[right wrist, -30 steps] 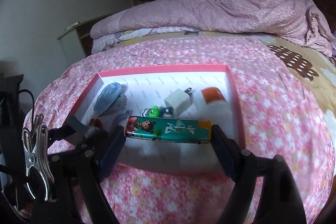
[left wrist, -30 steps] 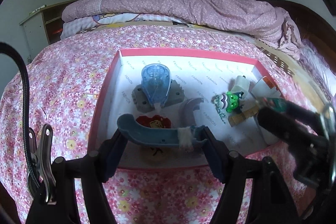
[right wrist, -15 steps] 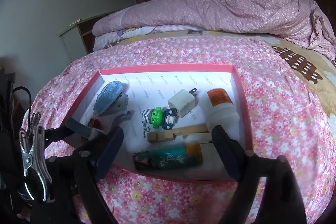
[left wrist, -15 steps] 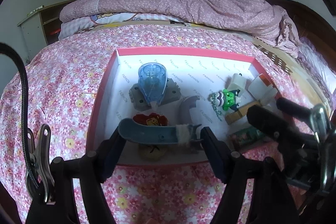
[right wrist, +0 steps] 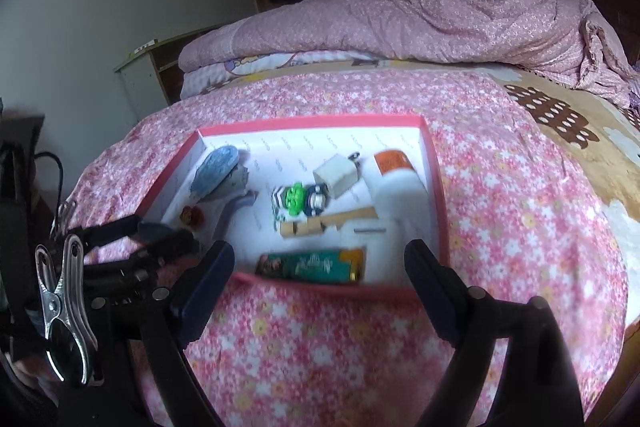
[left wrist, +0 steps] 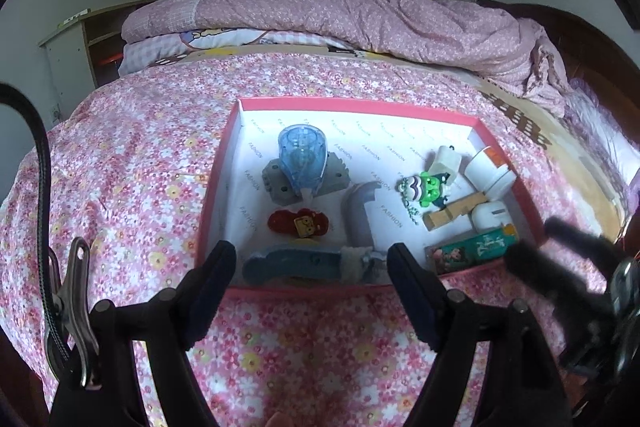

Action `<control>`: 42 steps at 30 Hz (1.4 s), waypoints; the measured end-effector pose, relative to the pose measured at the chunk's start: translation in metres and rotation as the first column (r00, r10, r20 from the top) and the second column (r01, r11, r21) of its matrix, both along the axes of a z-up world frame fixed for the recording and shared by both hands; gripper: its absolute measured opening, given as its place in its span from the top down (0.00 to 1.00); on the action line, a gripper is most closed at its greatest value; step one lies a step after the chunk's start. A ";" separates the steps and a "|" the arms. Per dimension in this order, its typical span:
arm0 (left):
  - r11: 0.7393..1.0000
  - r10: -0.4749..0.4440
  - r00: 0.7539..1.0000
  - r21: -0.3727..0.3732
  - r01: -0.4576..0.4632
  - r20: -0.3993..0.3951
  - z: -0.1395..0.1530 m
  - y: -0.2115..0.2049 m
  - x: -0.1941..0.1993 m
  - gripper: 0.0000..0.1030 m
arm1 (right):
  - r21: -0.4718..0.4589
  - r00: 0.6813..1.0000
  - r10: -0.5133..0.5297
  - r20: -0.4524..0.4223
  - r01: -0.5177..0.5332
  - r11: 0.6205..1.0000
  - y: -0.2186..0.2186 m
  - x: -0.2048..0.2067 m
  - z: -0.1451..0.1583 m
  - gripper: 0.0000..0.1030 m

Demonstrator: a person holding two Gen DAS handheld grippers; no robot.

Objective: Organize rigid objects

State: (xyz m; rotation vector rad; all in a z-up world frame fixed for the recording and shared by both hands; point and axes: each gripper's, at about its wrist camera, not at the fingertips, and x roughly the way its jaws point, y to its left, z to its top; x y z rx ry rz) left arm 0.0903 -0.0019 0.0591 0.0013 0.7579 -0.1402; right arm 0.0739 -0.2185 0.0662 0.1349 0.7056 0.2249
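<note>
A red-rimmed white box [left wrist: 352, 103] lies on the flowered bedspread. My left gripper [left wrist: 312, 255] hovers at the box's near edge with its jaws opening. A blue-grey handled tool [left wrist: 296, 265] lies between the fingers inside the near wall, and the pads stand clear of it. My right gripper [right wrist: 320, 251] is open over the near right corner with nothing between its pads. A green printed pack [right wrist: 316, 263] lies in the box just beyond it. In the left wrist view the right gripper is a dark blur at the right edge.
The box also holds a blue tape dispenser [left wrist: 300, 157] on a grey block, a red toy car [left wrist: 298, 223], a grey curved piece [left wrist: 358, 211], a green figure [left wrist: 426, 187], a wooden clip [left wrist: 452, 213], a white charger [left wrist: 446, 159] and an orange-capped white bottle [left wrist: 490, 171]. A rolled pink quilt [left wrist: 360, 15] lies behind.
The right gripper let go of the green pack, which now lies in the box, and drew back. The left fingers spread off the blue-grey tool, which rests in the box.
</note>
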 end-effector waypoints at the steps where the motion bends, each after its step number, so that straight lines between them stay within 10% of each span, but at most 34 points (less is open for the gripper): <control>1: 1.000 -0.002 1.000 -0.009 0.002 -0.004 0.001 0.000 -0.002 0.21 | 0.005 1.000 0.002 -0.004 -0.002 1.000 0.000 -0.002 -0.001 0.14; 34: 0.997 0.048 0.986 0.060 -0.039 -0.162 -0.045 -0.009 -0.075 0.21 | -0.079 0.973 -0.077 -0.216 0.061 0.995 -0.005 -0.067 -0.048 0.14; 42: 0.996 0.056 0.990 0.071 -0.047 -0.127 -0.049 -0.011 -0.079 0.19 | -0.178 0.980 -0.147 -0.132 0.122 0.976 0.010 -0.076 -0.057 0.11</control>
